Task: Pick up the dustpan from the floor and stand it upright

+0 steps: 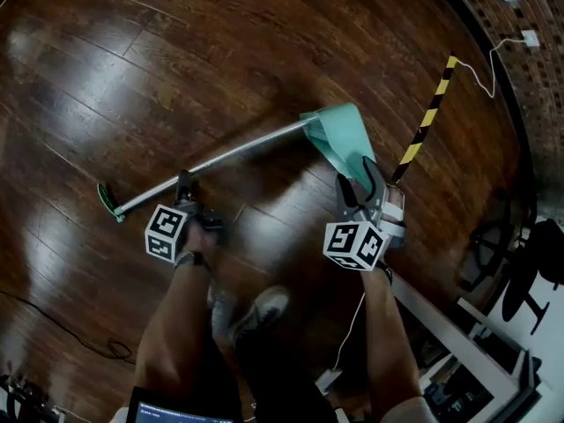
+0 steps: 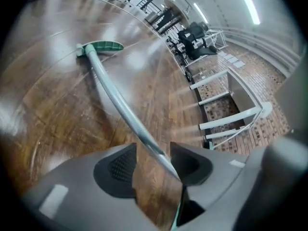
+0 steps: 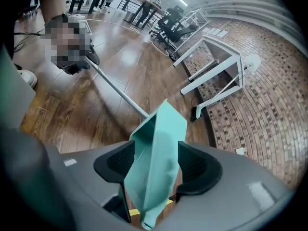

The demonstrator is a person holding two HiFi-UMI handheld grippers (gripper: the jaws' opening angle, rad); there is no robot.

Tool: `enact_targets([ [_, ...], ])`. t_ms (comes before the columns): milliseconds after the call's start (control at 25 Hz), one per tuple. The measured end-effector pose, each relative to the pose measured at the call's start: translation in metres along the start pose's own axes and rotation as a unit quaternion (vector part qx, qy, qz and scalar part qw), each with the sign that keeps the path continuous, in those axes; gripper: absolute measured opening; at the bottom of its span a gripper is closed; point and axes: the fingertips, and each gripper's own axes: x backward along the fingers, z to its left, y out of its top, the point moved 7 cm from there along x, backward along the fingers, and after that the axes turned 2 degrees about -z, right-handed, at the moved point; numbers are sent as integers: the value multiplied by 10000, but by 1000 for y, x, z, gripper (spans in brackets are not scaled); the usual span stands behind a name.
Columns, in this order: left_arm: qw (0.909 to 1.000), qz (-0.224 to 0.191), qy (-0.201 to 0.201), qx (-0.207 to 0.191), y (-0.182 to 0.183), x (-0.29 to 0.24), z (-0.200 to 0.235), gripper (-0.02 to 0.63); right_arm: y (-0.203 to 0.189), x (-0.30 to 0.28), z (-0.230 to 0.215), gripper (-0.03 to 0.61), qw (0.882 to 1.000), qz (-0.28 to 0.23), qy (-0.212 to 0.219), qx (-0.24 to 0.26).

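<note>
The dustpan (image 1: 310, 127) lies flat on the wooden floor (image 1: 132, 60), beside the striped pole (image 1: 429, 113). Your left gripper (image 1: 185, 183) stands open astride its metal handle (image 2: 113, 97), which runs close to the right pad. Your right gripper (image 1: 361, 183) is open too, with the teal pan (image 3: 156, 162) between its jaws.

You see one teal plastic long-handled dustpan (image 1: 337, 137), one yellow-and-black striped pole (image 1: 426, 120) at upper right, and two grey grippers: left gripper (image 1: 184, 186), right gripper (image 1: 361, 181).
</note>
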Motion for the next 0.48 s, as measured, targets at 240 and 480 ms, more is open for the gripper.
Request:
enact_targets([
  [240, 9999, -14, -121, 46, 19, -17, 14, 198, -4, -10, 8, 290, 9995, -44, -319, -60],
  [480, 9994, 84, -138, 301, 23, -26, 12, 186, 7, -18, 1, 245, 9979, -159, -586, 236],
])
